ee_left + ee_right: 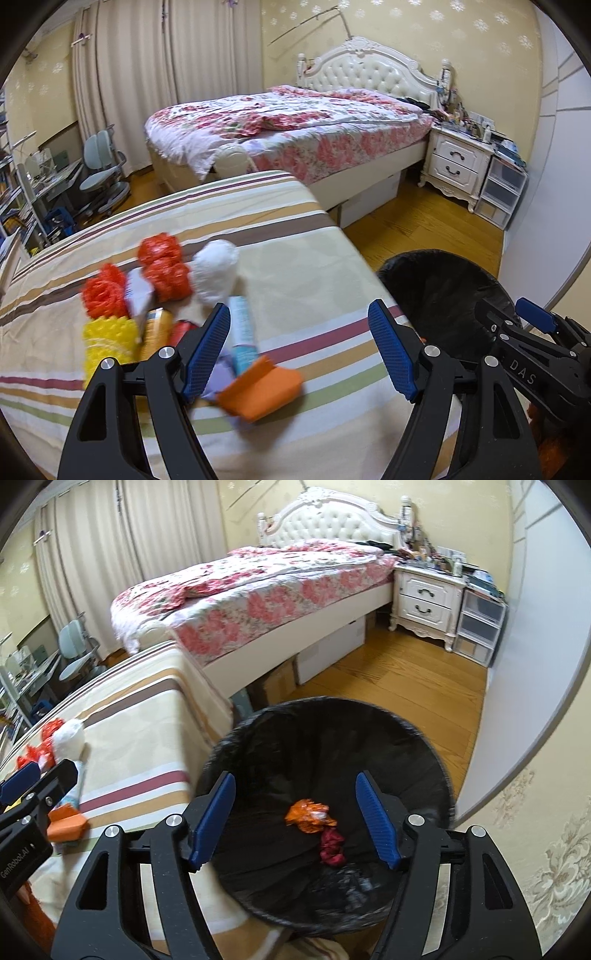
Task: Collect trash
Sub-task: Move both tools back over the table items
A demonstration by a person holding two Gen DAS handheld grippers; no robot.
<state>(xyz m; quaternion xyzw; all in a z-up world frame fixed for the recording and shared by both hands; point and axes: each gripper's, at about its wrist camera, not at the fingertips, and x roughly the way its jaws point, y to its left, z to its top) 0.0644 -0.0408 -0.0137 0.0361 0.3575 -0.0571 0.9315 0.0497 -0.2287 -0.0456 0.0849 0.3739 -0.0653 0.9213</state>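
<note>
A pile of trash lies on the striped cloth [295, 258]: orange crumpled wrappers [162, 266], a white paper ball [216, 273], a yellow spiky piece [107, 343], a blue-white tube [242, 332] and an orange box [260, 391]. My left gripper [299, 350] is open and empty above the orange box. A black-lined bin [332, 768] stands on the floor to the right; an orange wrapper [308, 816] and a dark red scrap [332, 847] lie in it. My right gripper [293, 821] is open and empty over the bin.
A bed with a floral cover [295, 125] stands behind the table, with a white nightstand [458, 162] and plastic drawers [502, 188] at its right. A desk and chair [99, 166] are at the far left. A wooden floor [399, 686] surrounds the bin.
</note>
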